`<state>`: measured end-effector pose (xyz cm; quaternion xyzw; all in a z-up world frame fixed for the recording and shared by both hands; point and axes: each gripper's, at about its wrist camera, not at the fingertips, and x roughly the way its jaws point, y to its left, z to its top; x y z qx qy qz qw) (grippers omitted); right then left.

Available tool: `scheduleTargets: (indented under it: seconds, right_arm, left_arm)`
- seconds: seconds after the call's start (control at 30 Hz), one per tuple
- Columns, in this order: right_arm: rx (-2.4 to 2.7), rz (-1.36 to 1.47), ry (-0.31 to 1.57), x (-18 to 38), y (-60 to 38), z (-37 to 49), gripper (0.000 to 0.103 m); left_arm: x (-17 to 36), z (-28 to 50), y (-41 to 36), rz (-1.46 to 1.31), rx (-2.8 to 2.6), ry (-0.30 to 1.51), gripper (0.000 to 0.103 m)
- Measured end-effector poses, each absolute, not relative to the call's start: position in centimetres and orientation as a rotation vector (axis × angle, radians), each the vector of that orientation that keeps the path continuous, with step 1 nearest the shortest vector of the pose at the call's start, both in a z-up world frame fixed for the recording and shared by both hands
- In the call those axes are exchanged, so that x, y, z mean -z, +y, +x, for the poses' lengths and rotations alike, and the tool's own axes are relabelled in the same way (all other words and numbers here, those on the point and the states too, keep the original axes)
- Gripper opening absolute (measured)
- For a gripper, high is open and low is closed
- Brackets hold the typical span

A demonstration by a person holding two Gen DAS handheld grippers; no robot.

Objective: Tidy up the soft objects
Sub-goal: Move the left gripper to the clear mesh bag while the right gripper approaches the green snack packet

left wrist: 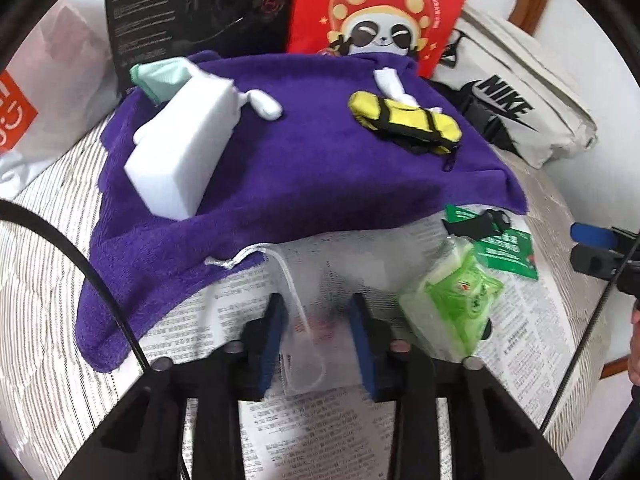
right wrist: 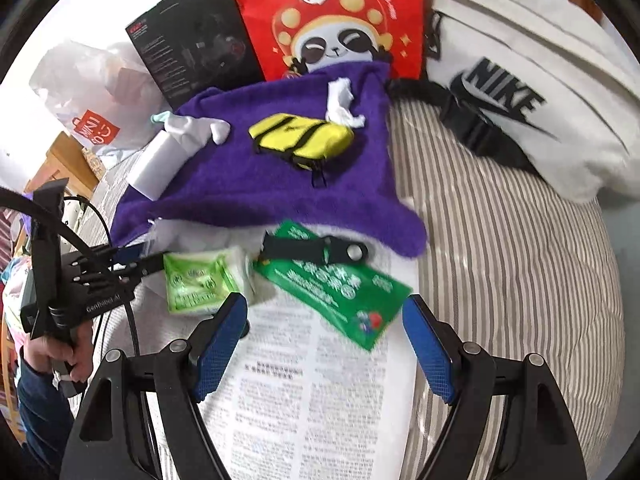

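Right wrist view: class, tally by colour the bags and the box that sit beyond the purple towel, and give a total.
Red: 1, the panda paper bag
Black: 1, the printed box
White: 2, the Nike bag and the plastic shopping bag
Total: 4

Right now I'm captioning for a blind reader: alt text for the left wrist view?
The left gripper pinches a sheer mesh drawstring pouch over newspaper. Beyond lie a purple towel carrying a white foam block and yellow pouch, with a green tissue pack alongside.
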<state>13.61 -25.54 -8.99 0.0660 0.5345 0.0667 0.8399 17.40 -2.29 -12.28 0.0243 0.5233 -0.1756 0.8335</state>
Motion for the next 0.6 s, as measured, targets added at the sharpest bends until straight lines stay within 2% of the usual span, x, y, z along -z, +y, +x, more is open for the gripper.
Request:
scheduleTargets:
  seconds: [0.13, 0.27, 0.3, 0.6]
  right_arm:
    - [-0.132, 0.167, 1.138, 9.4, -26.1, 13.0, 0.080]
    - [-0.136, 0.180, 1.142, 9.7, -26.1, 12.8, 0.080]
    - [-0.138, 0.180, 1.143, 9.8, -26.0, 12.8, 0.080]
    - [-0.156, 0.165, 1.165, 10.4, -25.0, 12.9, 0.080]
  left_arm:
    - [11.6, 16.9, -1.8, 0.039, 0.384, 1.086, 0.014]
    - [10.7, 15.9, -0.3, 0.008, 0.381, 1.071, 0.010]
    - [10.6, 15.8, -0.1, 0.004, 0.375, 1.070, 0.006]
    - [11.0, 13.5, 5.6, -0.051, 0.268, 1.074, 0.006]
